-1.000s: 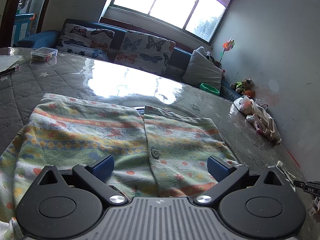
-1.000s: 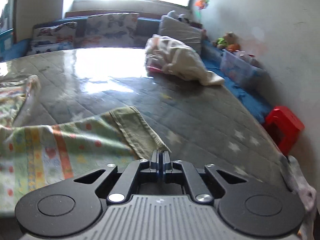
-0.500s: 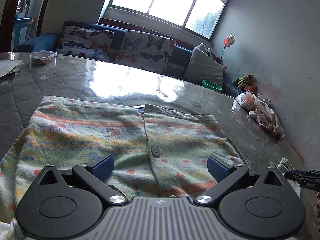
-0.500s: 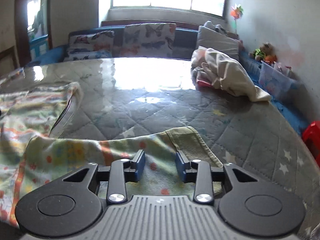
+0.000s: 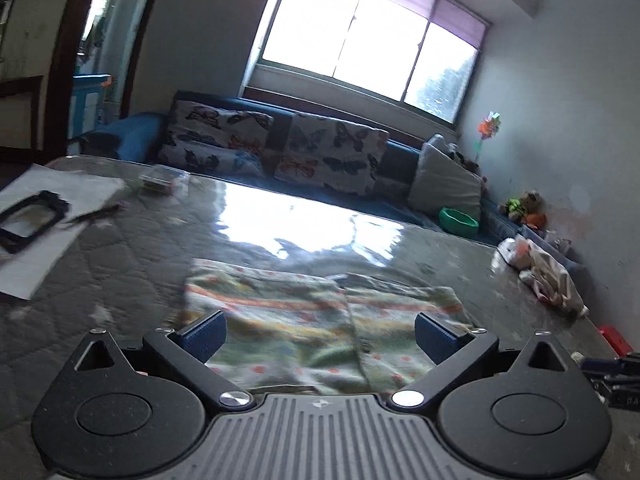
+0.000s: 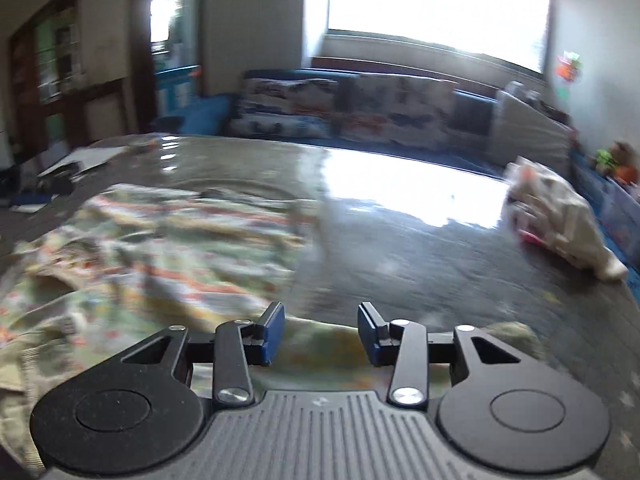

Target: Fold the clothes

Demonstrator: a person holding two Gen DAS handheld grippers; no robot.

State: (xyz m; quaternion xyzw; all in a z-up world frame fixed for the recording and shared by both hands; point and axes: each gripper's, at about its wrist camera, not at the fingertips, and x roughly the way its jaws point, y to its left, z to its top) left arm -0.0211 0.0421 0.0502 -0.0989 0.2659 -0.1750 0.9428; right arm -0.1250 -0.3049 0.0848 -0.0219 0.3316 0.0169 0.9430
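A pale green garment with orange stripes and dots [image 5: 320, 320] lies spread flat on the grey quilted table [image 5: 140, 256], its button placket running down the middle. My left gripper [image 5: 320, 338] is wide open and empty, above the garment's near edge. In the right wrist view the same garment [image 6: 160, 256] lies to the left, blurred. My right gripper [image 6: 321, 332] is open and empty over the garment's right part, with the ribbed sleeve cuff [image 6: 512, 330] just right of its fingers.
A crumpled white cloth pile [image 6: 560, 216] lies at the table's far right, also in the left wrist view [image 5: 548, 276]. White paper with a black frame [image 5: 36, 216] and a small plastic box [image 5: 162, 180] sit far left. A sofa with butterfly cushions [image 5: 280, 152] stands behind.
My right gripper opened, let go of the sleeve cuff and swung left and up. My left gripper pulled back and rose, staying open.
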